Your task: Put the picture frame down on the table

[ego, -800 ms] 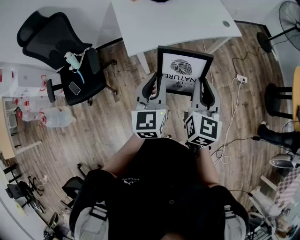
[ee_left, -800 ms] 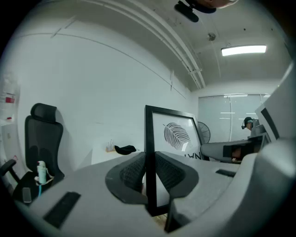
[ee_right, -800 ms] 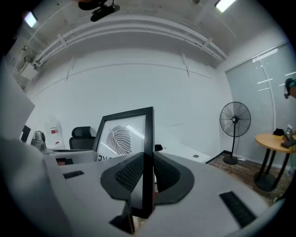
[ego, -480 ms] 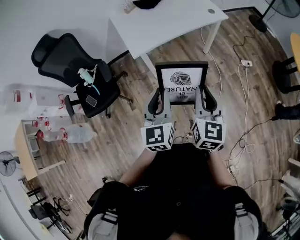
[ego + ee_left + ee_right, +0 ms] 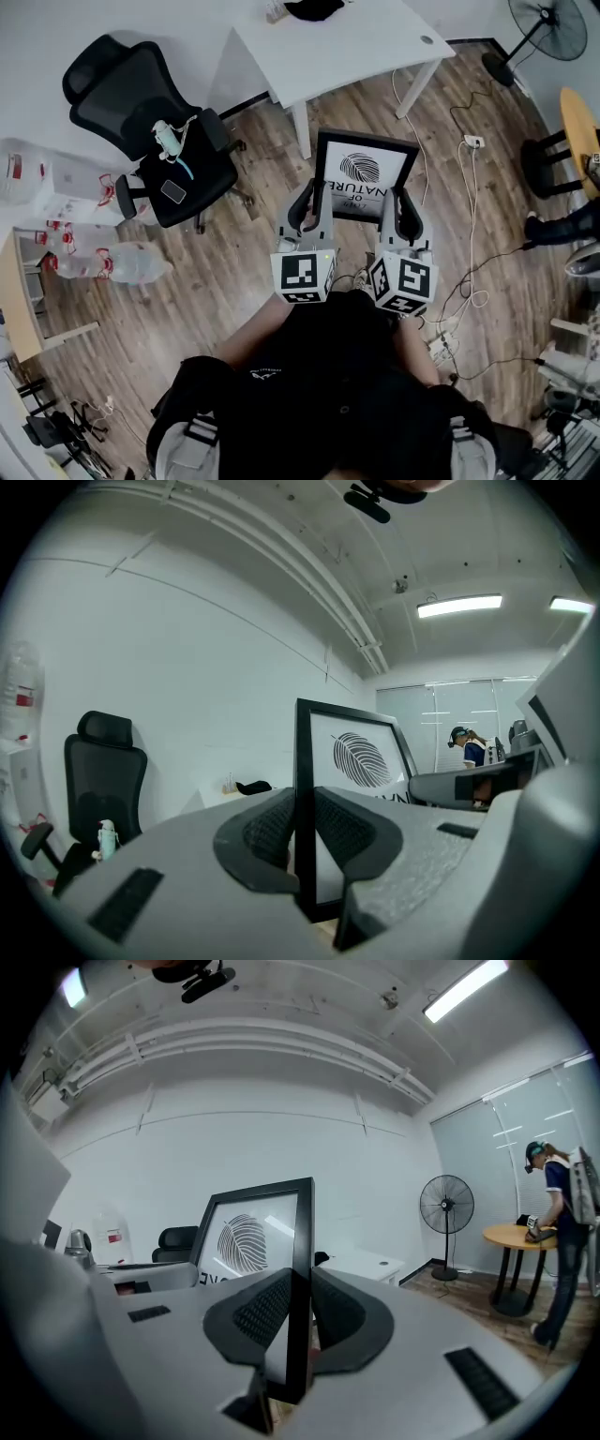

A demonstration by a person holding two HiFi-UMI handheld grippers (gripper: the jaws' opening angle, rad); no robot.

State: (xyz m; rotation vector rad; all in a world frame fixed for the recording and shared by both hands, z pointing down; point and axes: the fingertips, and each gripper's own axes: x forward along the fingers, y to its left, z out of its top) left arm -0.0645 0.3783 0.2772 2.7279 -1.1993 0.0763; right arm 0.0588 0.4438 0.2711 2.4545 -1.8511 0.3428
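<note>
A black picture frame (image 5: 362, 176) with a white leaf print hangs in the air above the wooden floor, held upright between both grippers. My left gripper (image 5: 310, 204) is shut on the frame's left edge (image 5: 304, 799). My right gripper (image 5: 405, 210) is shut on its right edge (image 5: 300, 1279). The white table (image 5: 337, 42) stands ahead of the frame, at the top of the head view, with a gap of floor between them.
A black office chair (image 5: 155, 122) with a phone and a bottle on its seat stands at the left. A dark object (image 5: 312, 9) lies at the table's far edge. Cables (image 5: 469, 225) run over the floor at the right. A fan (image 5: 548, 23) and a round wooden table (image 5: 583, 127) stand further right.
The head view has shifted: the table and chair sit a little differently in the picture. Both grippers have stayed shut on the frame, which now tilts slightly to the right.
</note>
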